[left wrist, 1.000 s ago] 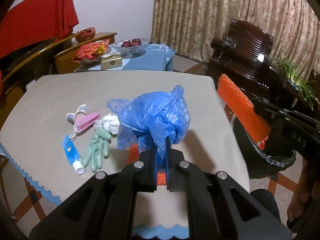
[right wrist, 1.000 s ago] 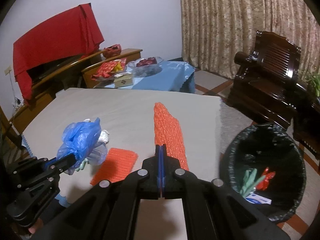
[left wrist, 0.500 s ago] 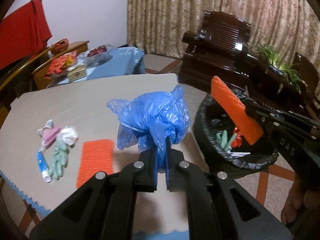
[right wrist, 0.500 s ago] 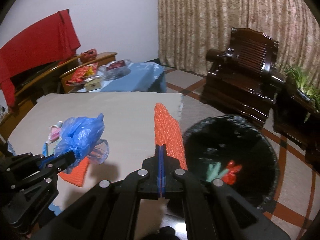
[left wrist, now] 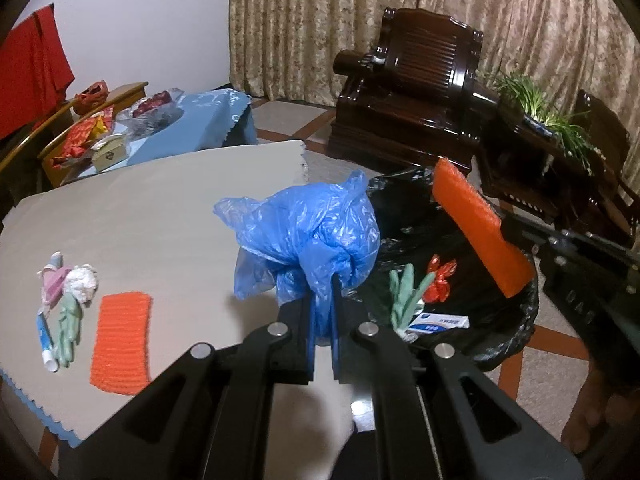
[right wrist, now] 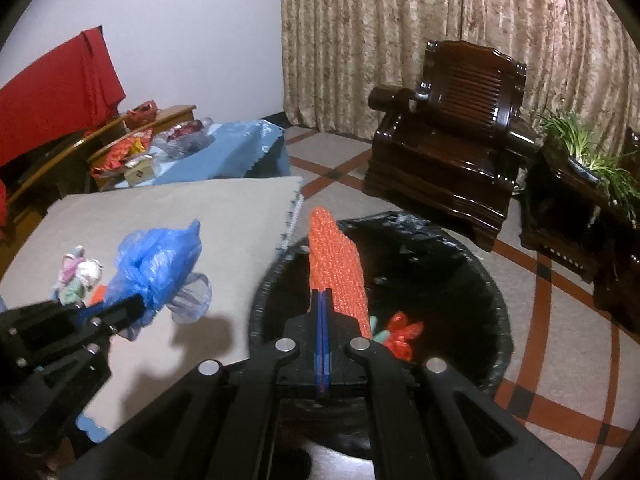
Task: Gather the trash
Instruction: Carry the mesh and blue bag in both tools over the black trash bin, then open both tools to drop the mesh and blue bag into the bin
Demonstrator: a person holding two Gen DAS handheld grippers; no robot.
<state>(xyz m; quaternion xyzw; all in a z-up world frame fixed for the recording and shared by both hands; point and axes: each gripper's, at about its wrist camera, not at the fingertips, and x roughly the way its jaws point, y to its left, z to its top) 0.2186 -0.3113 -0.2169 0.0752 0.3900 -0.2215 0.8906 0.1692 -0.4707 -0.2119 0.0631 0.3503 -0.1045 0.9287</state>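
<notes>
**Mia:** How much trash was in the bin (right wrist: 496, 320) by then?

**Ben:** Some. A green glove (left wrist: 404, 296), a red wrapper (left wrist: 440, 280) and a small white box (left wrist: 440, 323) lay inside it. So I think the job was partly done.

**Mia:** What did the left gripper (left wrist: 323, 304) hold?

**Ben:** Its jaws were squeezed tight on a blue bag (left wrist: 308, 232). The bag hung over the table (left wrist: 160, 208) edge, just beside the bin, not over it yet.

**Mia:** And the right gripper (right wrist: 321, 304)?

**Ben:** It was pinched closed on an orange pad (right wrist: 336, 264). That pad was up in the air right over the bin. I guess it only needed letting go.

**Mia:** What was left on the table?

**Ben:** Another orange pad (left wrist: 120, 340), a second green glove (left wrist: 67, 320), a little blue tube (left wrist: 45, 340), a white paper ball (left wrist: 82, 282) and something pink (left wrist: 54, 278). They sat close together near the front left corner, well away from the bin.

**Mia:** So lots more to do?

**Ben:** Yes, I think about half was left.
</notes>
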